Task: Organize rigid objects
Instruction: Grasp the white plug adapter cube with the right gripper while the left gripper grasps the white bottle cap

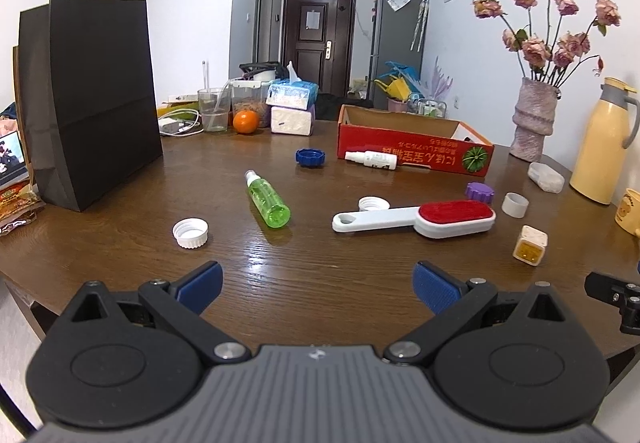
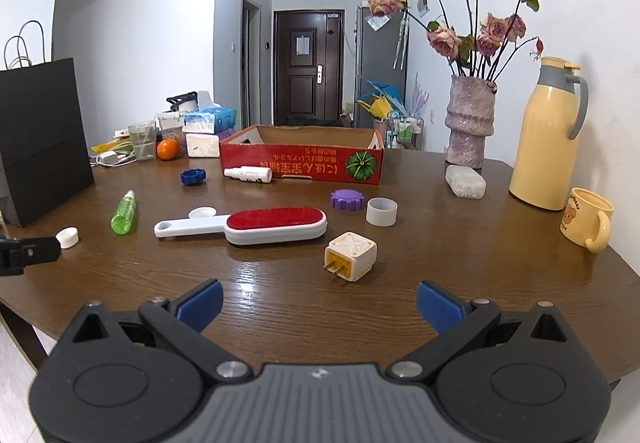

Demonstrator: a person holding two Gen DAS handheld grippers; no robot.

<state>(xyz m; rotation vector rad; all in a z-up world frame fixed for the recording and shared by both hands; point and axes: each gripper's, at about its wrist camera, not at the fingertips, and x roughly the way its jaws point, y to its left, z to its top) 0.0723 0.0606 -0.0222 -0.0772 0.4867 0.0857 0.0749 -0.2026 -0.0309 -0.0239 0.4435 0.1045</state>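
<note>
Loose items lie on the wooden table [image 1: 120, 243]: a green spray bottle [image 1: 268, 201], a red-and-white lint brush [image 1: 416, 219], a white cap [image 1: 190, 232], a blue cap [image 1: 310, 157], a purple cap [image 1: 479, 192], a white ring [image 1: 515, 204], a small white spray bottle [image 1: 372, 159] and a plug adapter [image 2: 352, 256]. The open red cardboard box [image 2: 304, 163] stands behind them. My left gripper [image 1: 318, 283] is open and empty near the front edge. My right gripper [image 2: 320, 305] is open and empty, just before the adapter.
A black paper bag [image 1: 92, 99] stands at the left. A vase of dried roses [image 2: 470, 123], a yellow thermos [image 2: 548, 139] and a yellow mug [image 2: 588, 219] stand at the right. A glass, an orange [image 1: 245, 122] and tissue packs sit at the back.
</note>
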